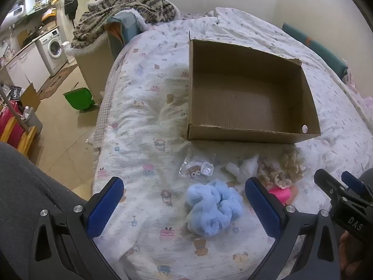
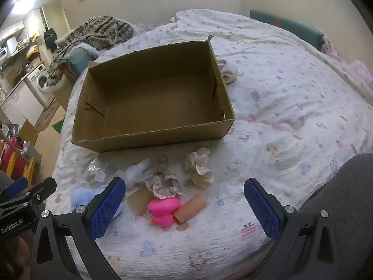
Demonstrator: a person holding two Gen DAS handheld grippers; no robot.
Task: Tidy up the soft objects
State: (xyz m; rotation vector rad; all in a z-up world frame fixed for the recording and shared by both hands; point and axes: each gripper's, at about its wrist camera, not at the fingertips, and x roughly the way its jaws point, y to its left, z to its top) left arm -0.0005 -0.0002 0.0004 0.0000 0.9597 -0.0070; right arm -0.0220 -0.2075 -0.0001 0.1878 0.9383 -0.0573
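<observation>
An open cardboard box (image 1: 251, 137) (image 2: 149, 140) sits on the bed with nothing in it. In front of it lie a fluffy light-blue cloth (image 1: 212, 210) (image 2: 81, 198), a doll in a pink dress (image 2: 163, 207) (image 1: 279, 191) with curly blond hair (image 1: 291, 163), a white tuft (image 2: 137, 172), a cream scrunchie (image 2: 200, 168) and a clear plastic packet (image 1: 198, 170). My left gripper (image 1: 184, 200) is open, the blue cloth between its fingers. My right gripper (image 2: 184, 200) is open over the doll.
The bed has a white printed cover (image 1: 144, 116). A white sock (image 2: 229, 71) lies right of the box. A patterned blanket (image 1: 126, 9) is piled at the bed's far left. A green bin (image 1: 79, 99) and washing machine (image 1: 53, 46) stand on the floor at left.
</observation>
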